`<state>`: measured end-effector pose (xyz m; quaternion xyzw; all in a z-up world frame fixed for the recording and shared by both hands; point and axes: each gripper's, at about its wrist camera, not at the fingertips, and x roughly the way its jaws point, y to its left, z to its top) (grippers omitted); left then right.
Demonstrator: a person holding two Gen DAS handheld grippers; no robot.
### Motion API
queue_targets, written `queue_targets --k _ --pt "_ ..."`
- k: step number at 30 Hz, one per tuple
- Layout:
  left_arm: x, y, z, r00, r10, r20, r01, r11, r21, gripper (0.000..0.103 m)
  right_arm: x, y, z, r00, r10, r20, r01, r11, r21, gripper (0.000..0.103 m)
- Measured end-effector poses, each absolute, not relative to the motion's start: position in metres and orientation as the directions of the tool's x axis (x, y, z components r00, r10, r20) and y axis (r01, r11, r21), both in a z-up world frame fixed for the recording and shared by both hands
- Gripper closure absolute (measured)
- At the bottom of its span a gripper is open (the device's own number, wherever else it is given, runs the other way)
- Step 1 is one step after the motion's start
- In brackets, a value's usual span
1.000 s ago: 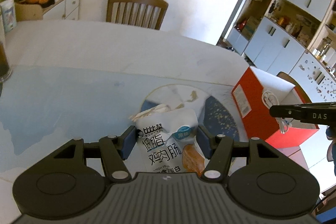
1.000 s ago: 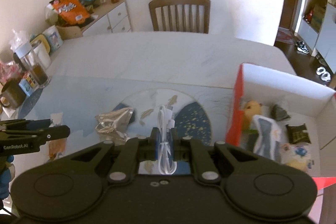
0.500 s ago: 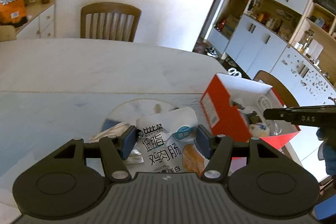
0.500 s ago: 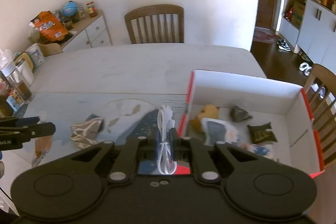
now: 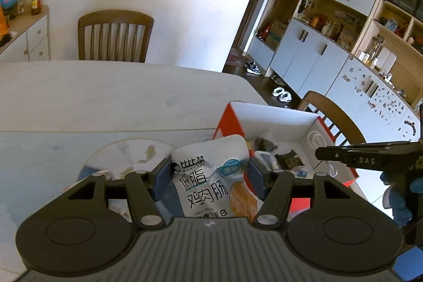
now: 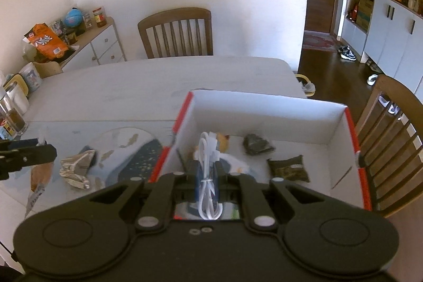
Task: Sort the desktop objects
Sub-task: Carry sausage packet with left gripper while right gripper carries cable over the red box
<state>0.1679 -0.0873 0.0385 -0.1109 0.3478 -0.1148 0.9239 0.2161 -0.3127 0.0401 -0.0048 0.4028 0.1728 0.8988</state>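
Note:
My left gripper [image 5: 207, 177] is shut on a white snack pouch [image 5: 211, 184] with Chinese print and holds it just left of the red box [image 5: 230, 120]. My right gripper [image 6: 207, 171] is shut on a coiled white cable [image 6: 207, 168] and holds it over the near left part of the red box [image 6: 351, 128], which is white inside. In the box lie a yellow toy [image 6: 222, 143], two dark packets [image 6: 257, 146] and a white-and-grey packet. A crumpled silver wrapper [image 6: 76, 168] lies on the table mat.
The round blue-and-white mat [image 6: 127, 149] lies left of the box. Wooden chairs stand at the far side [image 6: 175, 33] and at the right [image 6: 391, 139]. Jars and a mug [image 6: 29, 75] stand at the table's left edge. Cabinets [image 5: 330, 49] line the right wall.
Both grippers have moved right with their loads. The right gripper and cable went from over the mat to over the box. The left gripper and pouch came up to the box's left wall.

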Motion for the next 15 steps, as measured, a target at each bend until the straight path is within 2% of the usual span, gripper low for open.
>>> queue_targets --k 15 --pt "0.203 -0.149 0.057 0.726 -0.333 -0.602 0.185 0.937 -0.296 0.043 0.233 -0.365 0.033 0.619 0.302 -0.725 -0.299 0.944 0.139 0.094"
